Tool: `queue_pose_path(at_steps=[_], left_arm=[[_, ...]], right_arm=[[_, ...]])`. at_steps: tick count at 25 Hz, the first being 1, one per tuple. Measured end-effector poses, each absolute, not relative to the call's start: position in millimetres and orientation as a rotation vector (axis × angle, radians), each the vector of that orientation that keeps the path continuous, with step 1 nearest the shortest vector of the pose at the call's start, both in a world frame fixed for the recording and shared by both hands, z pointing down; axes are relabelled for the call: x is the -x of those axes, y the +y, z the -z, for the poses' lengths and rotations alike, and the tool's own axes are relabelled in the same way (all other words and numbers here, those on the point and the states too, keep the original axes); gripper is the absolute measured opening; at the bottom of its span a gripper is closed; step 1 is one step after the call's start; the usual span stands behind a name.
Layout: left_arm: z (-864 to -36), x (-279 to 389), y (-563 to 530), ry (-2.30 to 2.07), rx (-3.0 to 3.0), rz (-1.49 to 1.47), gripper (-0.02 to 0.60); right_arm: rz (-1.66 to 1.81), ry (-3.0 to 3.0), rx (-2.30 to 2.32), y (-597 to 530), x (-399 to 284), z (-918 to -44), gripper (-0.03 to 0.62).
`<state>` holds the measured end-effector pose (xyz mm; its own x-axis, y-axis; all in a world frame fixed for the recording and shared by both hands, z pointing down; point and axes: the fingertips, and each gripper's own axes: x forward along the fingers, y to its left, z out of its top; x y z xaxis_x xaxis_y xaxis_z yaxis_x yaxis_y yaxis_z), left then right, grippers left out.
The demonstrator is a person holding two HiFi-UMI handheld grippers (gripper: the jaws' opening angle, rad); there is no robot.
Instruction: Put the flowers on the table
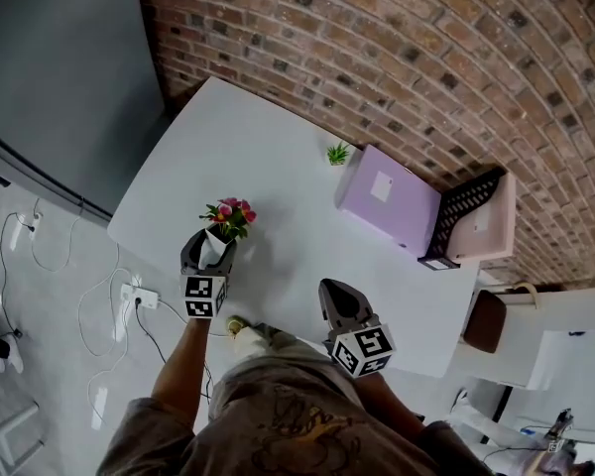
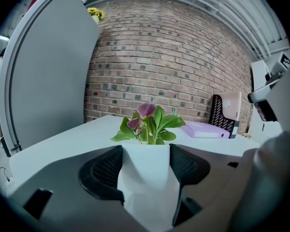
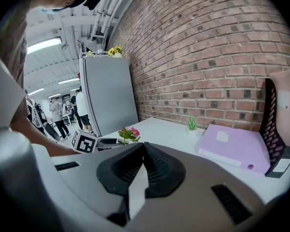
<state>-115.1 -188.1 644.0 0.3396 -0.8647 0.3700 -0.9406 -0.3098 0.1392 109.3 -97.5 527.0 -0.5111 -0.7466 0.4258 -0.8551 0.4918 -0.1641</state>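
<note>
By table [image 1: 278,147] edge, L tool [image 1: 210,250] clamps flowers [image 1: 230,212].

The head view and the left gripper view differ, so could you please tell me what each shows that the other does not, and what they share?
Only the head view shows the power strip on the floor. Only the left gripper view shows the yellow flowers on top of the grey cabinet. Both show the pink flowers in a white pot gripped by the left gripper, the purple folder, the white table and the brick wall.
</note>
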Motion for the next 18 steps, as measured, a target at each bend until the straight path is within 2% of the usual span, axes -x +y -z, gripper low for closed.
queue_pose_path(at_steps=[18], left_arm=[[-650.1,109.0,-191.3,-1.595,-2.284,-0.368,0.322]], right_arm=[[-0.521,-2.452,-1.337,-101.2,-105.1,-529.2,0.003]])
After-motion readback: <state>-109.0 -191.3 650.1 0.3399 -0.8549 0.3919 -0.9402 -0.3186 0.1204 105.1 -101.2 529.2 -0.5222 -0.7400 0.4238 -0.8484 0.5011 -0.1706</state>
